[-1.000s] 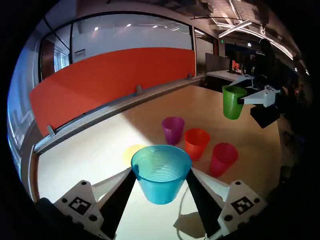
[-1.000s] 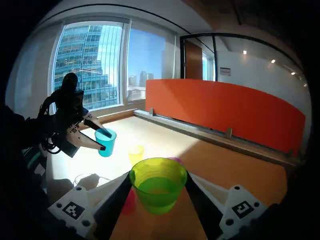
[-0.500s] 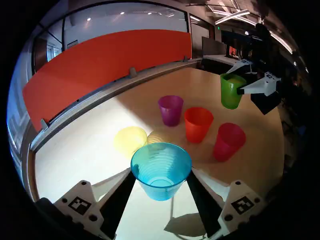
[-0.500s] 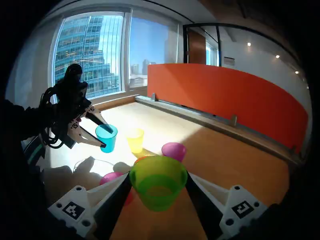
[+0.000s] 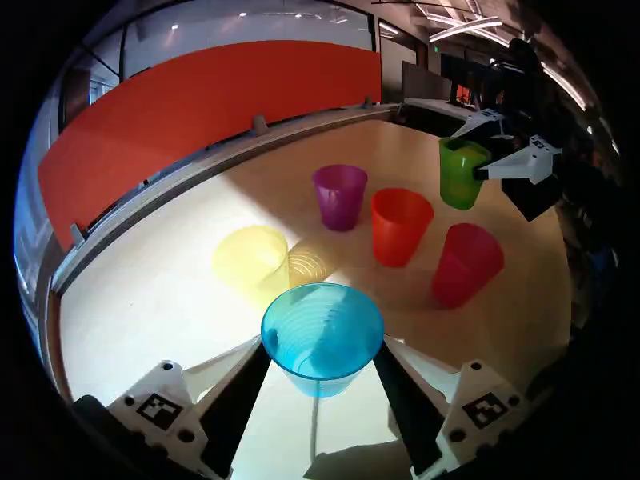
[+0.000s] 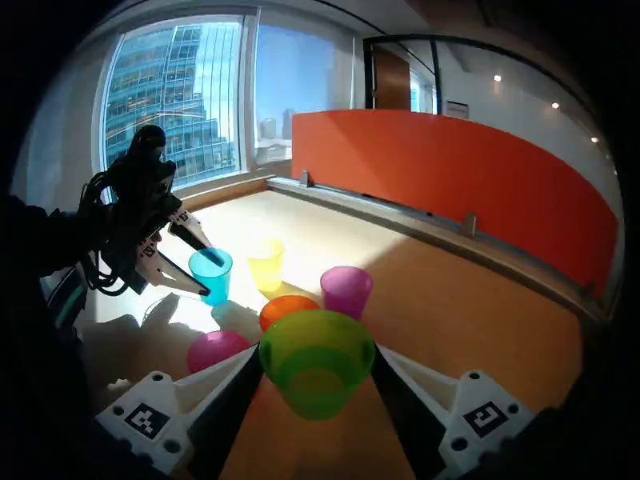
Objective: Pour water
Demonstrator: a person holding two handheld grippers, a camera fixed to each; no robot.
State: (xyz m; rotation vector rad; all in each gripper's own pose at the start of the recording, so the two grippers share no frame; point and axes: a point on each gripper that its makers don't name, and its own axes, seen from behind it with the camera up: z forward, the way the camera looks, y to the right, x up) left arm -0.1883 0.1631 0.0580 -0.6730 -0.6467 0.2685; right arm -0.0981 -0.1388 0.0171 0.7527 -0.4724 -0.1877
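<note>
Blue translucent plastic cup (image 5: 322,332) sat clamped between both fingers of the left hand-held gripper (image 5: 320,356). The jaws were drawn in to the cup's width and pressed its wall just below the rim, mouth up. Green translucent plastic cup (image 6: 318,352) was held the same way in the right hand-held gripper (image 6: 318,378), one finger on each side under the rim. Both cups were upright and appeared to be raised off the pale wooden surface (image 5: 152,320). Judged reason: a grip under the flared rim stops a tapered cup slipping down, and level carriage keeps any contents in until the pour. Whether either cup held water could not be told. Four more plastic cups stood on the surface between the two grippers: a yellow cup (image 5: 252,260), a purple cup (image 5: 340,196), an orange cup (image 5: 398,226) and a pink-red cup (image 5: 466,264), grouped close together. In the left gripper view the green cup lay far off to the right, beyond the orange and pink-red cups. In the right gripper view the blue cup lay far to the left, just beside the yellow cup. The held cups were well apart, neither rim over the other, so pouring was judged not yet begun.
</note>
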